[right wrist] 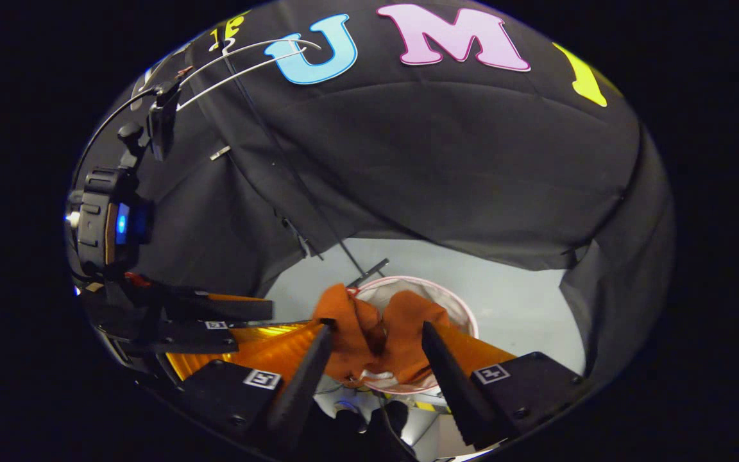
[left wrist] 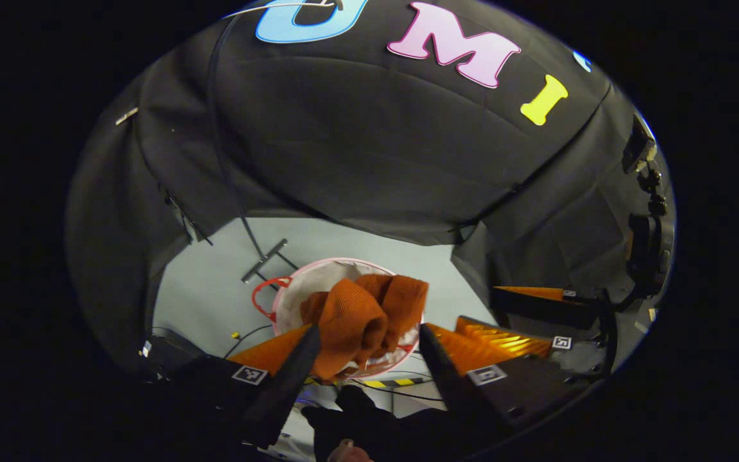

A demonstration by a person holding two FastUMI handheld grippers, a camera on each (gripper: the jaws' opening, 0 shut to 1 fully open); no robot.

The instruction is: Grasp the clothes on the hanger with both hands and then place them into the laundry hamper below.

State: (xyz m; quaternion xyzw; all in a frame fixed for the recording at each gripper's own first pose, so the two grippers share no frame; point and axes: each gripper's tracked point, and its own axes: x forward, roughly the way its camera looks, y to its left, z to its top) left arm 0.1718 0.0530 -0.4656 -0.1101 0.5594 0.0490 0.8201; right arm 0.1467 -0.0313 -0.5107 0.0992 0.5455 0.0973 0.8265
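- The orange garment [left wrist: 360, 321] lies bunched in the laundry hamper [left wrist: 318, 276], a round white tub with a pink rim standing on the pale floor [left wrist: 215, 282] below both tools. Folds rise above the rim and one edge seems to drape over the near side.
- The left gripper [left wrist: 366, 350] hovers above the hamper with its fingers spread wide; the cloth shows in the gap, but I judge neither finger presses on it.
- The right gripper [right wrist: 373, 346] hangs just beside it, likewise parted, the garment [right wrist: 376, 340] showing loose between its fingers over the hamper [right wrist: 459, 308].
- A bare white wire hanger [right wrist: 241, 61] sits high against the black wall, with nothing on it.
- To my eye the placing is all but done; the step in hand looks like letting go cleanly.
- Doing it well means keeping both sets of fingers fully apart and drawing straight up, so no fold snags and drags out.
- If the draped edge matters, nudge it inward before leaving.
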